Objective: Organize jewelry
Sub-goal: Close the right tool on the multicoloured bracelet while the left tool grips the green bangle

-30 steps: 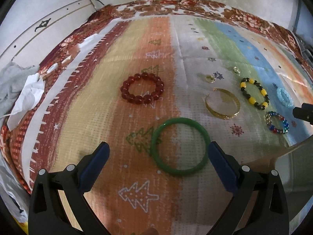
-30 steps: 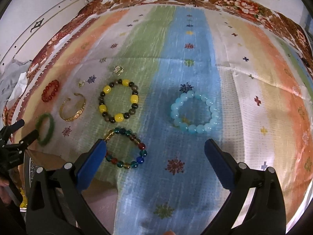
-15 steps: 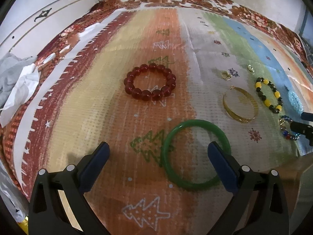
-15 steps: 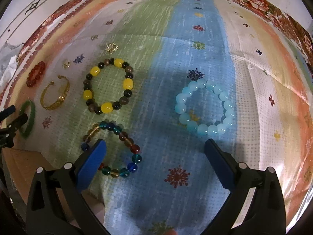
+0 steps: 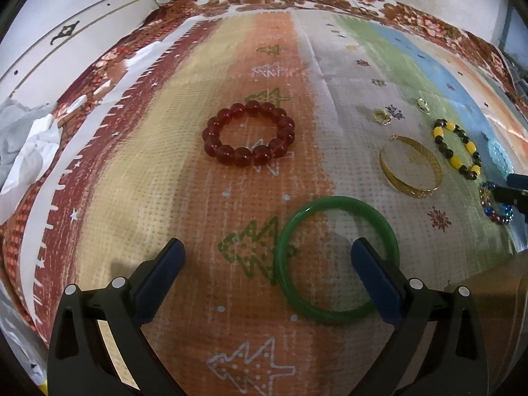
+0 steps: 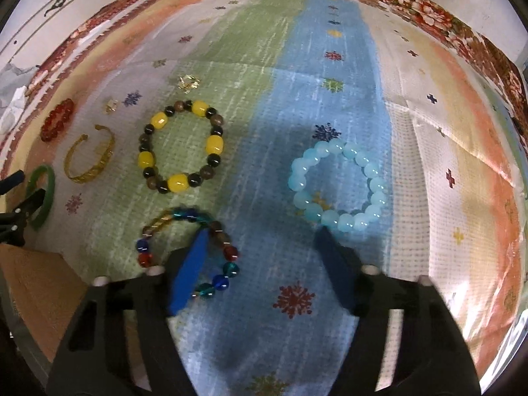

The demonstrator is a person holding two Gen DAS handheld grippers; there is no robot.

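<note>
A: On the striped cloth (image 5: pixel 198 171), what does the left gripper (image 5: pixel 267 257) have in front of it?

B: Its jaws stand wide apart and hold nothing. The green bangle (image 5: pixel 338 259) lies flat on the cloth, and the gripper's right finger reaches inside the ring while the left finger stands clear of it on the orange stripe. Whether that finger touches the bangle I cannot tell.

A: And beyond it?

B: The red bead bracelet (image 5: pixel 249 138) lies farther out on the orange stripe, well apart from the bangle. To the right are the gold cuff (image 5: pixel 411 171) and the yellow and black bracelet (image 5: pixel 457 151), with 2 small gold pieces beyond them.

A: What about the right gripper (image 6: pixel 264 244)?

B: Its jaws are closing, blurred with motion. The left finger sits inside the ring of the multicolour bead bracelet (image 6: pixel 188 252), so that bracelet's right side is between the 2 fingers. The pads do not press on it yet. The right finger's tip is just beside the near edge of the pale blue bead bracelet (image 6: pixel 338 186), which lies flat on the blue stripe.

A: Is anything lifted?

B: No, every piece rests on the cloth.
</note>
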